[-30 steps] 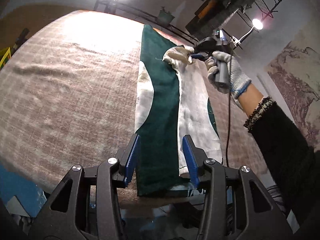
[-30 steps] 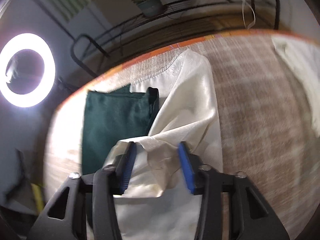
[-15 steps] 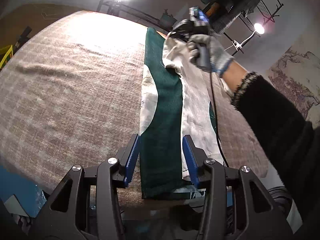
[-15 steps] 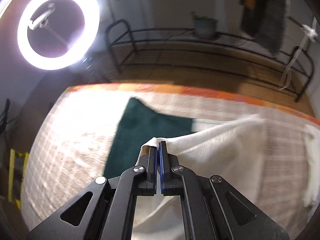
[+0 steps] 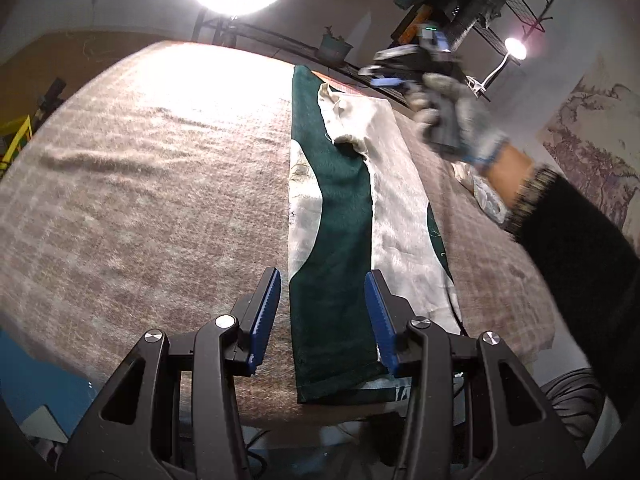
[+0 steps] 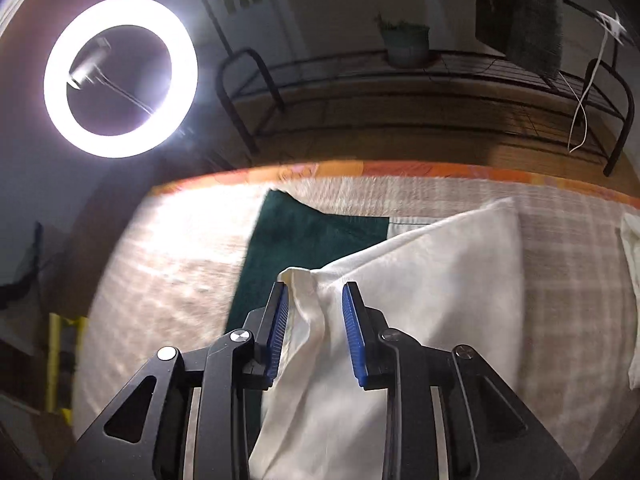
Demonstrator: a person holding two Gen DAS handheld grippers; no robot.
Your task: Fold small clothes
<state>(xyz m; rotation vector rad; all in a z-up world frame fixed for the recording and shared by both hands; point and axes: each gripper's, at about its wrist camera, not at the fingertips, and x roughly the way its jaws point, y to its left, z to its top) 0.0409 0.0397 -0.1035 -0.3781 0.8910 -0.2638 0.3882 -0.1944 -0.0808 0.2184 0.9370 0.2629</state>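
Right wrist view: the right gripper (image 6: pixel 314 332) was pinched tight on a white corner half a second ago, and its jaws have just been opening. Now they're narrowly parted, and the white fold (image 6: pixel 308 304) sits loose between them, not pressed as far as I can see. So that flap looks dropped over the green and white garment (image 5: pixel 332 216), which lies lengthwise on the plaid blanket (image 5: pixel 160 184). From the left wrist view, the left gripper (image 5: pixel 323 316) hasn't budged. It's half open over the near green end, holding nothing. The gloved hand (image 5: pixel 452 120) is blurred and pulling up. My guess is the next fold runs end to end.
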